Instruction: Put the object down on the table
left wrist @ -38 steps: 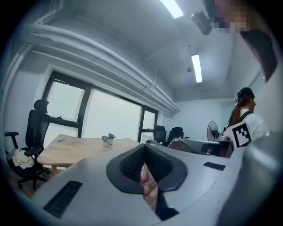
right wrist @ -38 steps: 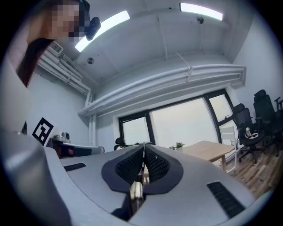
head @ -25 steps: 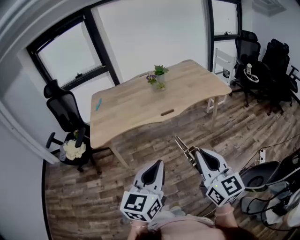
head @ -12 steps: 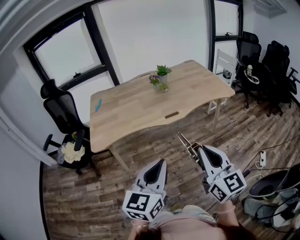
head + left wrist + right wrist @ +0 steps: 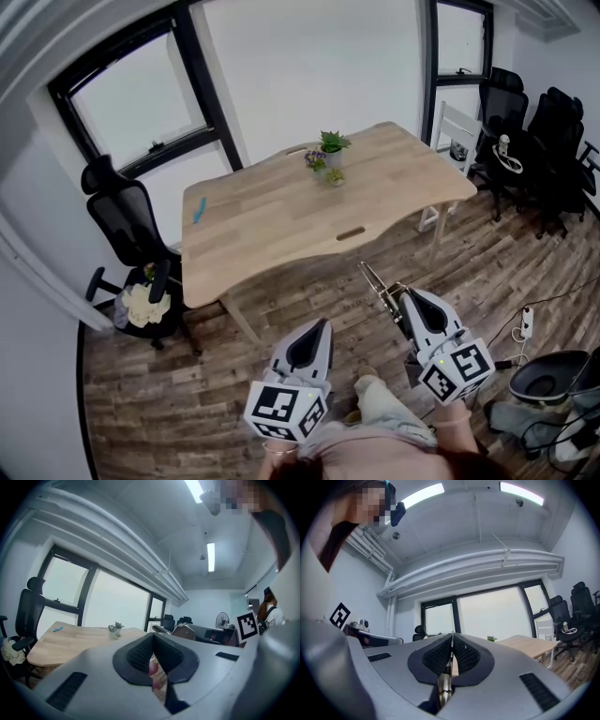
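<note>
My right gripper (image 5: 406,300) is shut on a thin metal tool (image 5: 375,284) that sticks out forward and up past its jaws, over the wooden floor. In the right gripper view the jaws of that gripper (image 5: 452,638) are pressed together, with the tool's metal strip (image 5: 443,686) showing low in the slit. My left gripper (image 5: 318,326) hangs beside it, shut with nothing held; its pads (image 5: 140,653) meet at the tips. The light wooden table (image 5: 272,220) stands ahead, a step or two beyond both grippers.
A small potted plant (image 5: 330,150) and a blue item (image 5: 198,208) rest on the table. A black office chair (image 5: 127,220) and a stool with a white bundle (image 5: 147,302) stand left. A white chair (image 5: 457,127) and black chairs (image 5: 525,131) stand right. Cables lie on the floor at right (image 5: 534,314).
The view has shifted forward toward the table, and a knee has come into sight between the grippers. Both grippers keep their pose, and the tool stays gripped.
</note>
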`<state>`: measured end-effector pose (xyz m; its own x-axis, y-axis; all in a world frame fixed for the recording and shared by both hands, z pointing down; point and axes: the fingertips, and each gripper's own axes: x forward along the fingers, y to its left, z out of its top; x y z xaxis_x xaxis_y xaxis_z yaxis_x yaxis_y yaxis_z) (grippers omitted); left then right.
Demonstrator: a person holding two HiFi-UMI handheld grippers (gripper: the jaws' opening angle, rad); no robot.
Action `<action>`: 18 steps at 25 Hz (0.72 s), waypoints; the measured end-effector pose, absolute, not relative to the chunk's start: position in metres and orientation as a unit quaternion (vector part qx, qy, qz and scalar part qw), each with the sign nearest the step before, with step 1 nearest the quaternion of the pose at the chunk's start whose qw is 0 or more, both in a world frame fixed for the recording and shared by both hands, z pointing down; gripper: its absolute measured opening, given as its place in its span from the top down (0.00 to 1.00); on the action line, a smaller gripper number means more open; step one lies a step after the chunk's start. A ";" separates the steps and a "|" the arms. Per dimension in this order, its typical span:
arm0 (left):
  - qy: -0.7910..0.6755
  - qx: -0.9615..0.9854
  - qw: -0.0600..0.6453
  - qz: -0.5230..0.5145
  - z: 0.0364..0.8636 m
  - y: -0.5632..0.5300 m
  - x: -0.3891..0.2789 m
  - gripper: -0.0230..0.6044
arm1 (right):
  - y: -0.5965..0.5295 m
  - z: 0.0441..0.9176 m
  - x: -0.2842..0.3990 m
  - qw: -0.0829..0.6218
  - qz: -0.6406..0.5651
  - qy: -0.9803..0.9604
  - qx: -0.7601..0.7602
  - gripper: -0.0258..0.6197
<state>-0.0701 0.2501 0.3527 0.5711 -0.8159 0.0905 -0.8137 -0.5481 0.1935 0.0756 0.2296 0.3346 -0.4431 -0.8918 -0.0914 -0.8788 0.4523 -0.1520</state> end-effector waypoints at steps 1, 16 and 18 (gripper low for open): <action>-0.464 0.879 0.107 -0.005 0.352 0.247 -0.070 0.96 | 0.227 0.334 0.075 0.080 -0.041 0.848 -0.522 0.95; -0.452 0.886 0.102 0.002 0.359 0.182 -0.048 0.96 | 0.160 0.344 0.089 0.096 -0.054 0.844 -0.525 0.95; -0.449 0.888 0.101 0.005 0.359 0.170 -0.043 0.96 | 0.148 0.346 0.092 0.097 -0.057 0.843 -0.526 0.95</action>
<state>-0.0425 0.1701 0.3590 0.5976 -0.7957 0.0992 -0.7976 -0.5772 0.1748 0.0922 0.1483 0.3456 -0.4272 -0.8981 -0.1043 -0.8760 0.4397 -0.1980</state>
